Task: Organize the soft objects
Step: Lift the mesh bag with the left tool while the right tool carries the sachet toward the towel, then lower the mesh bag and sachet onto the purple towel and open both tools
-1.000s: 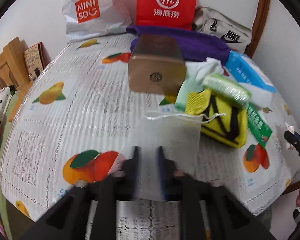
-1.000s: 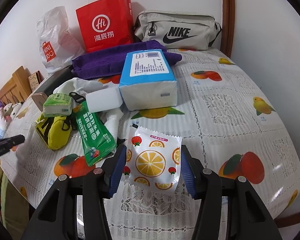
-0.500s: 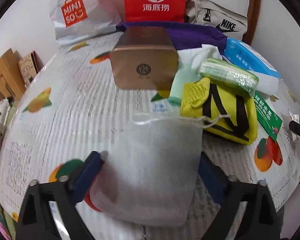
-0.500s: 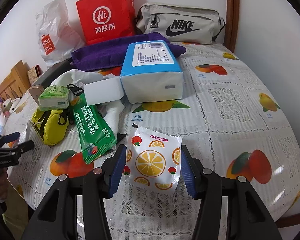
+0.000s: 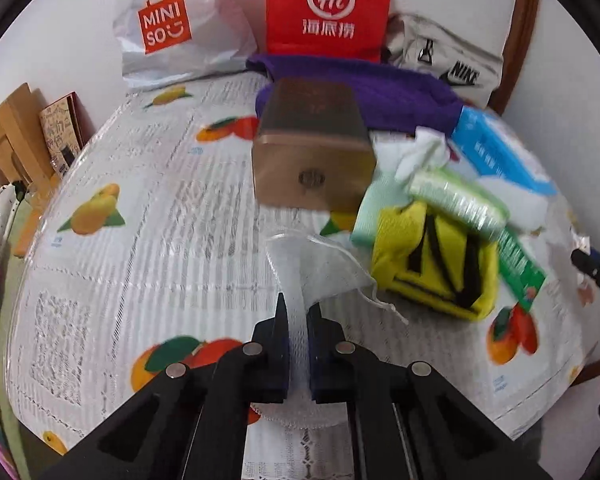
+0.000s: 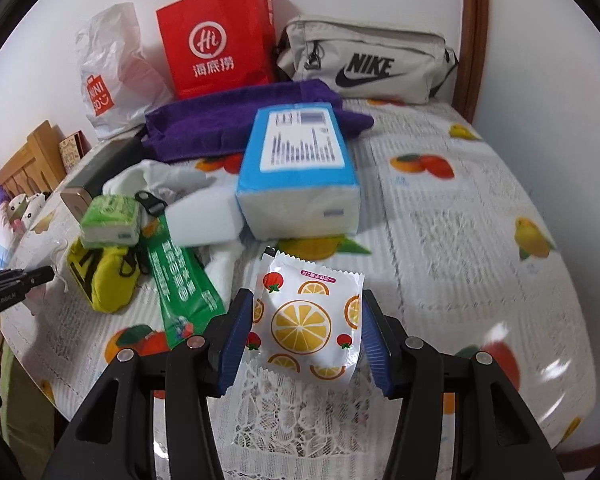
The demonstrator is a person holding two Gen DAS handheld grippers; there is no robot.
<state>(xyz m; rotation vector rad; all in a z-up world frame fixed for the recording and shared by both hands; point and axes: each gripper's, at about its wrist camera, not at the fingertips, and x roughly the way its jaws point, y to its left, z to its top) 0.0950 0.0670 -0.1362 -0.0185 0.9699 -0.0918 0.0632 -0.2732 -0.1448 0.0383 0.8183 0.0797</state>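
Left wrist view shows the round table (image 5: 148, 208) under its glossy, ribbed fruit-print cover filling most of the frame, with a red paper carrier bag (image 5: 329, 6) and a crinkled white plastic shopping bag (image 5: 176, 24) standing at the top edge, a grey fabric waist bag (image 5: 452, 60) to their right, and a purple plush towel (image 5: 388, 98) lying in front of them. Below the towel sits a boxy bronze tin (image 5: 314, 160), hard and smooth among the soft things, and at right a yellow padded pouch with black straps (image 5: 436, 272). What has changed: half a second ago the left gripper (image 5: 298, 320) stood wide around the white mesh drawstring bag (image 5: 316, 268) lying flat; now its jaws are pinched on the gauze, which bunches into a limp, see-through ridge between the pads and looks partly lifted, its cord trailing right. That suggests the mesh bag is secured and ready to be carried or opened. Right wrist view has a blue-and-white soft tissue pack (image 6: 300, 168) at centre, and low in the frame the right gripper (image 6: 306, 332) at half width, pads against the sides of a shiny white foil sachet printed with orange slices (image 6: 308, 312), unchanged; it appears held, likely for loading into the mesh bag.
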